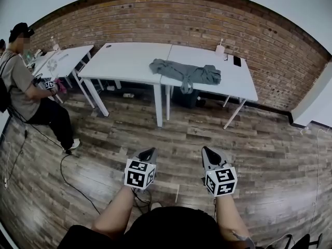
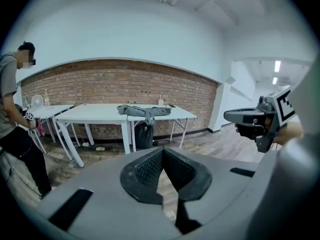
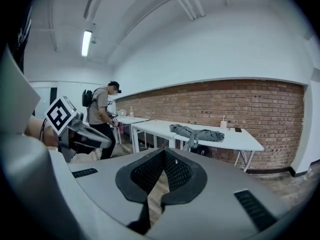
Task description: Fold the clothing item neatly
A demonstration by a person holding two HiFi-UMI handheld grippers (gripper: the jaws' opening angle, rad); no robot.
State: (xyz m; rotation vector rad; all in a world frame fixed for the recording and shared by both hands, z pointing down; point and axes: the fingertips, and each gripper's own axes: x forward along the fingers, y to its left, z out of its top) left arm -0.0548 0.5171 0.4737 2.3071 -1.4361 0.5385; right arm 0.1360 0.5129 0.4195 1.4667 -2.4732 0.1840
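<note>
A crumpled grey clothing item (image 1: 185, 72) lies on the white table (image 1: 129, 61) against the brick wall, one part hanging over the front edge. The same grey clothing item (image 2: 144, 111) shows far off in the left gripper view, and as a grey heap (image 3: 196, 133) in the right gripper view. Both grippers are held low over the wooden floor, well short of the table. My left gripper (image 1: 150, 153) is shut with nothing in it. My right gripper (image 1: 206, 151) is shut and empty too.
A person (image 1: 28, 87) stands at the left by a second white table (image 1: 59, 58) holding another gripper. A dark bag (image 1: 187, 97) sits under the table. A small bottle (image 1: 220, 49) and a phone (image 1: 236, 61) lie on the tabletop. Cables trail on the floor (image 1: 67, 175).
</note>
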